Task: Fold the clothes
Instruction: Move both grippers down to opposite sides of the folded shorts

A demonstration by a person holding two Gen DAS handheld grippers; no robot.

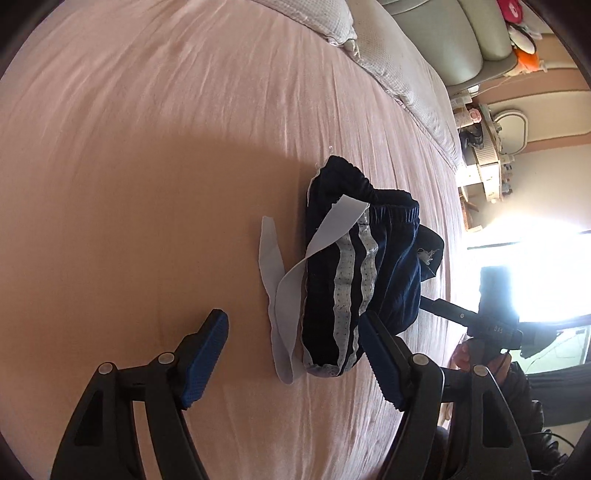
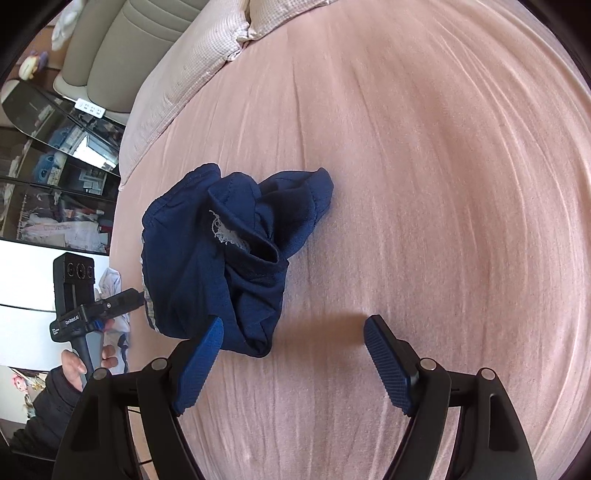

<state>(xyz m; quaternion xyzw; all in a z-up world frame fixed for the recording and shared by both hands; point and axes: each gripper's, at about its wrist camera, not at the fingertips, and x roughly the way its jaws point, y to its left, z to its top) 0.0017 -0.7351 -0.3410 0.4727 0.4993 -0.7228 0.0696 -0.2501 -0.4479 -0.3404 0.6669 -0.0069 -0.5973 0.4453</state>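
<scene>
Crumpled navy shorts (image 1: 364,254) with two silver side stripes and a loose pale drawstring (image 1: 284,295) lie in a heap on the pink bed sheet (image 1: 147,147). In the right wrist view the same navy shorts (image 2: 229,258) lie bunched near the bed's left edge. My left gripper (image 1: 293,332) is open and empty, its fingers either side of the near end of the shorts. My right gripper (image 2: 295,332) is open and empty just in front of the heap, its left finger (image 2: 207,354) touching the cloth's near edge.
A quilted pillow (image 1: 391,62) lies at the head of the bed, also seen in the right wrist view (image 2: 192,66). The bed's edge runs close beside the shorts. Beyond it are a padded headboard (image 1: 461,33), shelves and a bright window (image 1: 535,273).
</scene>
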